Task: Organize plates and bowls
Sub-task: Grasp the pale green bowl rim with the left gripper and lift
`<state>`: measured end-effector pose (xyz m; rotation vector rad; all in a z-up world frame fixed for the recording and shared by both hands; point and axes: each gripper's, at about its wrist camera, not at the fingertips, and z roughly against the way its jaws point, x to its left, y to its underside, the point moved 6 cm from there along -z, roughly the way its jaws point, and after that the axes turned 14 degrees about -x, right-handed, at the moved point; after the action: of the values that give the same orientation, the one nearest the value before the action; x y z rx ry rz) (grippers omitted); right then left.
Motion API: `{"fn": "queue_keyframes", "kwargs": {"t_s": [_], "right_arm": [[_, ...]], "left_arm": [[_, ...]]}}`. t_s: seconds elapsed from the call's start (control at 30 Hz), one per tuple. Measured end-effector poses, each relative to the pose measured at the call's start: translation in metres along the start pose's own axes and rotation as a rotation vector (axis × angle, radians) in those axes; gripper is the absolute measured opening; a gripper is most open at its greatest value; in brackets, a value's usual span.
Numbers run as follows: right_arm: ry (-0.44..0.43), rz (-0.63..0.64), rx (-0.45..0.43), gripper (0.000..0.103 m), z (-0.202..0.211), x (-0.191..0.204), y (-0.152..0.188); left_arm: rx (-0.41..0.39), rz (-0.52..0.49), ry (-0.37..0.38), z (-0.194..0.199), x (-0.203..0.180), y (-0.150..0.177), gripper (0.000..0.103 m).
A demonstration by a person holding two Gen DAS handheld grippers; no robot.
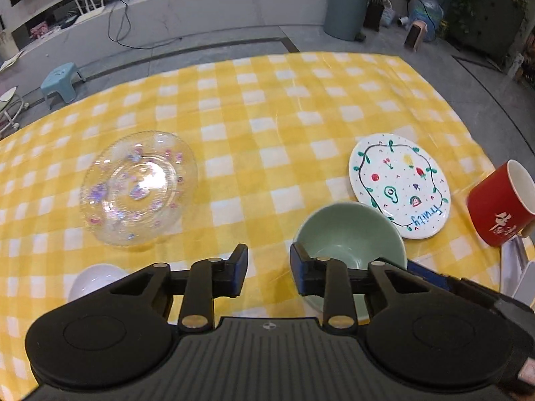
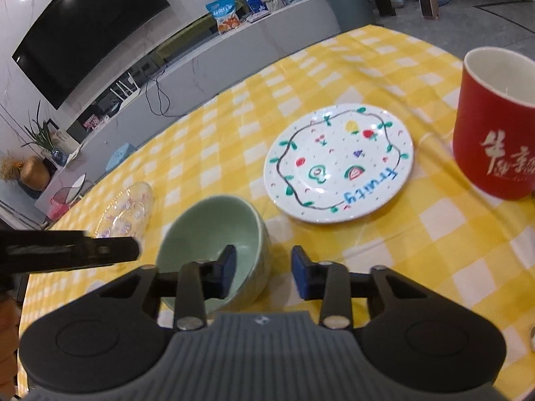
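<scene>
Tablecloth point(image 1: 254, 127) of yellow check (television point(image 2: 87, 33) on wall behind)

The room is bright, with soft light from above. White shine sits in the middle of the clear glass plate point(image 1: 138, 188) and streaks across the shiny yellow checked cloth point(image 1: 267, 107) on the worktop. Shadows are faint and small, like the one under the green bowl point(image 2: 214, 250). Both pictures bend at the edges, so the straight TV point(image 2: 90, 30) looks curved. Far things look a bit fuzzy. A black bar point(image 2: 67, 250) at the left of the right wrist view is blurry.
</scene>
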<state>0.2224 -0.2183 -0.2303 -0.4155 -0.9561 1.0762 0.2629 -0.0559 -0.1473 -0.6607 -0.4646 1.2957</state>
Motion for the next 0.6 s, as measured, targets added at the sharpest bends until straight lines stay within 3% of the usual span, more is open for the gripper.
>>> {"fn": "queue_keyframes", "kwargs": {"t_s": [0.13,0.23,0.33,0.6], "right_arm": [[0.001,0.005,0.01,0.031,-0.004,-0.001,0.004],[0.018,0.011,0.009,0.035,-0.008,-0.001,0.007],[0.008,0.033,0.004,0.033,-0.008,0.003,0.009],[0.019,0.063,-0.013,0.022,-0.005,0.007,0.011]], "left_arm": [[0.033,0.028,0.059,-0.011,-0.004,0.007,0.033],[0.068,0.061,0.16,-0.015,-0.007,0.013,0.028],[0.058,0.052,0.12,-0.018,-0.005,0.016,0.009],[0.026,0.016,0.099,-0.014,-0.013,0.018,0.009]]}}
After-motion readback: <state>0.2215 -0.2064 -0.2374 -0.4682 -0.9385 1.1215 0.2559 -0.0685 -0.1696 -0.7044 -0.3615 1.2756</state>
